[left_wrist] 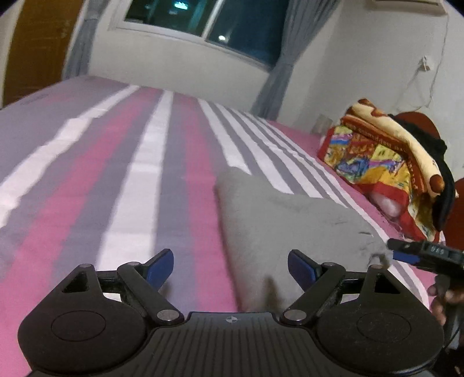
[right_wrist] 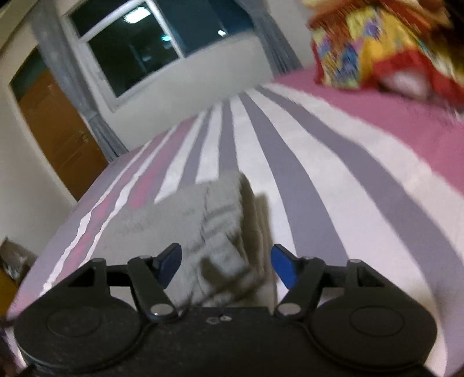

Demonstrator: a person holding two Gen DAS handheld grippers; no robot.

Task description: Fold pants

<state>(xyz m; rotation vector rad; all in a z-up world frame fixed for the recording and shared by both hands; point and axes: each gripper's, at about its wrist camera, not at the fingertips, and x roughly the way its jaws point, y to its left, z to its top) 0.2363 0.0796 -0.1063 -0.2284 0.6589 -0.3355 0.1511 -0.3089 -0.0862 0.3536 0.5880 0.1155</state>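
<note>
The grey pants (left_wrist: 290, 220) lie folded into a thick bundle on the striped bed sheet (left_wrist: 130, 179). My left gripper (left_wrist: 230, 268) hovers open just left of the bundle, its blue pads bare and its right finger over the cloth's near edge. My right gripper (left_wrist: 391, 250) comes in from the right, tips at the bundle's right edge. In the right wrist view the pants (right_wrist: 174, 214) sit close ahead, with a ridged fold of them lying between the jaws of the right gripper (right_wrist: 226, 265). The jaws stand apart and the right pad is clear of the cloth.
A pile of bright red and yellow blankets (left_wrist: 377, 156) (right_wrist: 377, 49) lies on the bed's far right side. A window (left_wrist: 203, 17) with grey curtains is behind the bed and a brown door (right_wrist: 58, 136) is at the left. A hand (left_wrist: 440, 301) holds the right gripper.
</note>
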